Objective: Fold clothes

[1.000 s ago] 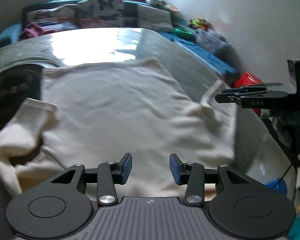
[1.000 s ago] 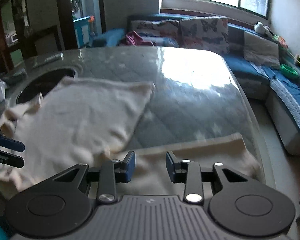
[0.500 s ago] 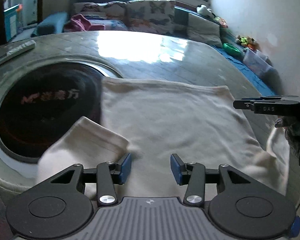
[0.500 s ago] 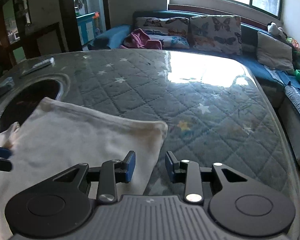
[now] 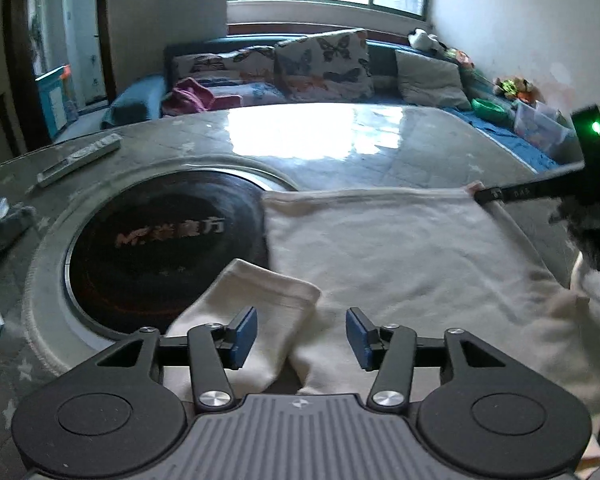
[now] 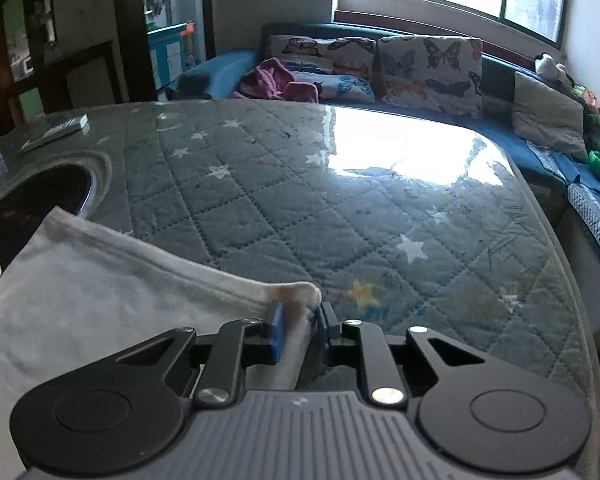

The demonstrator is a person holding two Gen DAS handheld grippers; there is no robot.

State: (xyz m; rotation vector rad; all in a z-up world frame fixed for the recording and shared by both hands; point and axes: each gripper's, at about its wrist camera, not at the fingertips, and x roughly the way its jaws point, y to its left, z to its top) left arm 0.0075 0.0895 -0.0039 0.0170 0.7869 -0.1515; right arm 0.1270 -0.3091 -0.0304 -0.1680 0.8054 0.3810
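Observation:
A cream long-sleeved shirt (image 5: 400, 252) lies flat on the quilted grey table cover, its hem toward the far side. One sleeve (image 5: 256, 308) is bent across the near left and partly overlaps the dark round inset. My left gripper (image 5: 302, 334) hovers open just above that sleeve, nothing between its blue pads. In the right wrist view my right gripper (image 6: 300, 330) is shut on the shirt's far right hem corner (image 6: 300, 292). The same gripper appears at the shirt's right edge in the left wrist view, its tip (image 5: 488, 194) at the corner.
A dark round inset (image 5: 156, 240) with printed lettering sits left of the shirt. A remote control (image 5: 80, 158) lies at the table's far left. A blue sofa with butterfly cushions (image 6: 424, 68) runs behind the table. Quilted star-pattern cover (image 6: 340, 208) stretches beyond the shirt.
My right gripper moved forward to the hem corner and shut on it. My left gripper swung over the bent sleeve and stayed open. The shirt's body now lies flatter.

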